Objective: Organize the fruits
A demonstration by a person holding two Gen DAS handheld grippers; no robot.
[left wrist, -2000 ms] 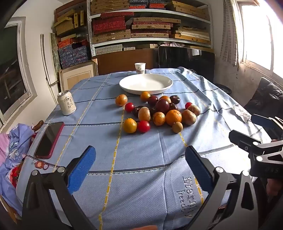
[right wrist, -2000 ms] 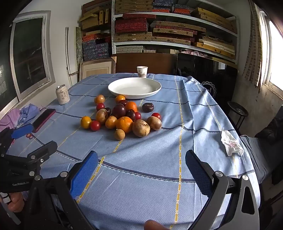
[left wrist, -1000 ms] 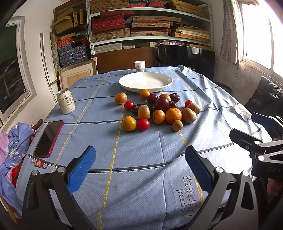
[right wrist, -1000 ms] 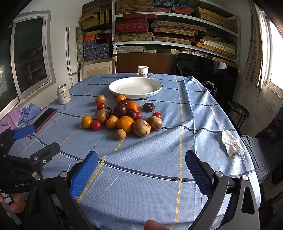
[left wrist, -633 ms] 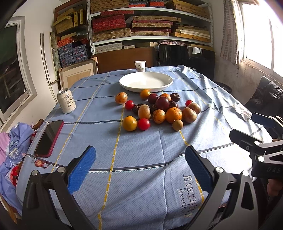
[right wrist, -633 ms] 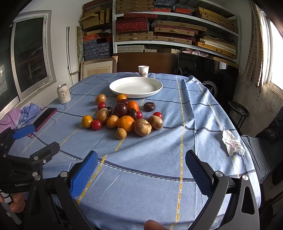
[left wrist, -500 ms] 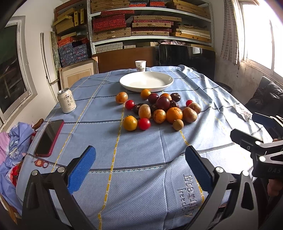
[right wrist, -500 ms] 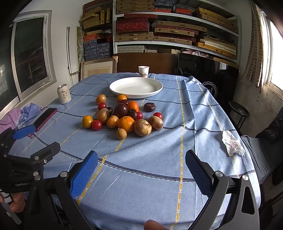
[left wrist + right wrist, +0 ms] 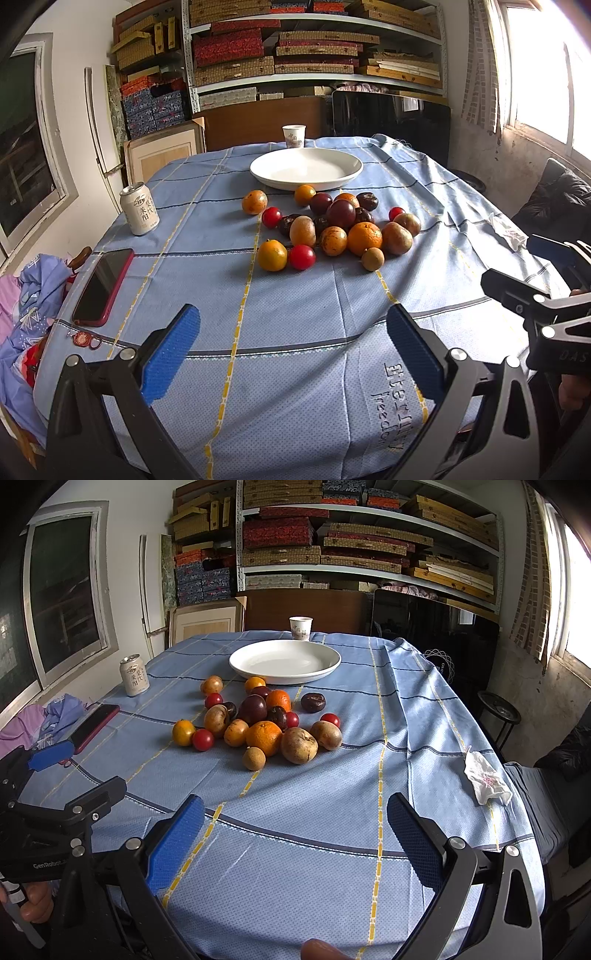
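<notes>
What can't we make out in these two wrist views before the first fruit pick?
- Fruit pile, both views: rear dark fruits overlap, so no exact count.
- Can and paper cup: print too small to read.
- White plate: its far inner wall is hidden behind the near rim.
- Right tongs and left tongs: handles cut off by bottom edge.

The desk carries a blue checked tablecloth (image 9: 295, 295). A beverage can (image 9: 139, 209) stands upright near its left edge. A red-cased phone (image 9: 104, 286) lies flat, nearer than the can. A paper cup (image 9: 294, 136) stands at the far edge. A crumpled tissue (image 9: 487, 779) lies at the right. Shelves (image 9: 369, 535) of stacked boxes line the rear wall.
</notes>
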